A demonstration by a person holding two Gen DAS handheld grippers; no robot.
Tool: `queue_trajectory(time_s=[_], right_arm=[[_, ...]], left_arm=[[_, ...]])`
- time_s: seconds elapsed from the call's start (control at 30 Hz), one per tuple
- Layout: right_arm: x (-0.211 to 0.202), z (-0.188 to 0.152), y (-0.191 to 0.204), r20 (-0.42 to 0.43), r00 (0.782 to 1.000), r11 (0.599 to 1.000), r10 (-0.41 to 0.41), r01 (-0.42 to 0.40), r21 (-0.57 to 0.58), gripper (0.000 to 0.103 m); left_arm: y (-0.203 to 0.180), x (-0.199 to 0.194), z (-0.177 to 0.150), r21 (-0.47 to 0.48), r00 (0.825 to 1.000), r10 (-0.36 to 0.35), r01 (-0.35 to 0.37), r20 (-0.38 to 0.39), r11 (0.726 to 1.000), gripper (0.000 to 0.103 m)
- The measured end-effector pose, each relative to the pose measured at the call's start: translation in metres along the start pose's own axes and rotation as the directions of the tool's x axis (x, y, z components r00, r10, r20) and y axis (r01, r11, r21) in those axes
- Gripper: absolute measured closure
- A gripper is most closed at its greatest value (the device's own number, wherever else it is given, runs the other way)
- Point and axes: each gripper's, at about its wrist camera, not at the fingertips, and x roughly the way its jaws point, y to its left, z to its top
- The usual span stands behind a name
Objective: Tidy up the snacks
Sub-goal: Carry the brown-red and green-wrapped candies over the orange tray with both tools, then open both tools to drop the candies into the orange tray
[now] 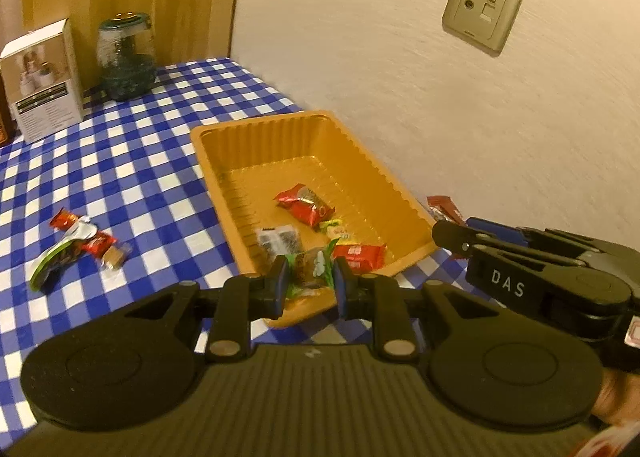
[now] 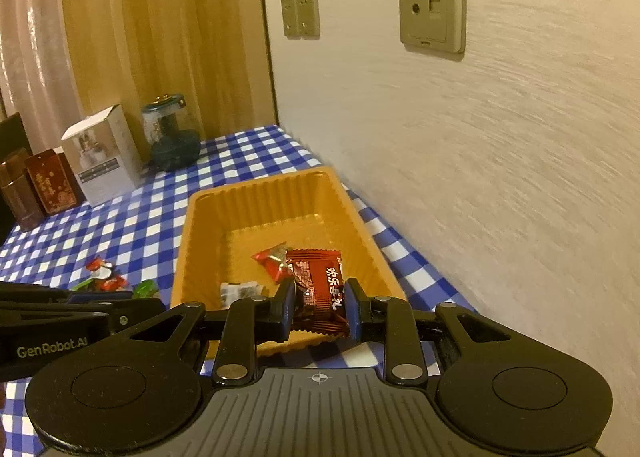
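Between the blue pads of the right gripper (image 2: 319, 307), a light, crinkly red packet (image 2: 320, 289) is being pinched at mid-body, likely slippery, while the left gripper (image 1: 309, 280) is clamping a soft green sweet (image 1: 310, 271), both hovering over the ribbed orange plastic tray (image 1: 224, 137) holding other snacks.

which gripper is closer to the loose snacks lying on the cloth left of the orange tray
Left. The left gripper sits at the tray's near edge, beside the loose snacks. The right gripper is across the tray, toward the wall.
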Motion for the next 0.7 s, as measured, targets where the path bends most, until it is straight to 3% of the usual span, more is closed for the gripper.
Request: queue_trajectory(time_s=[0.7], right_arm=[[0.059,0.018,-0.021,-0.031,1.000,1.000,0.004,-0.004,0.006,0.076]], left_arm=[[-0.001,0.065,0.031,0.005,0.999,-0.022,0.022,-0.025,1.000,0.082]])
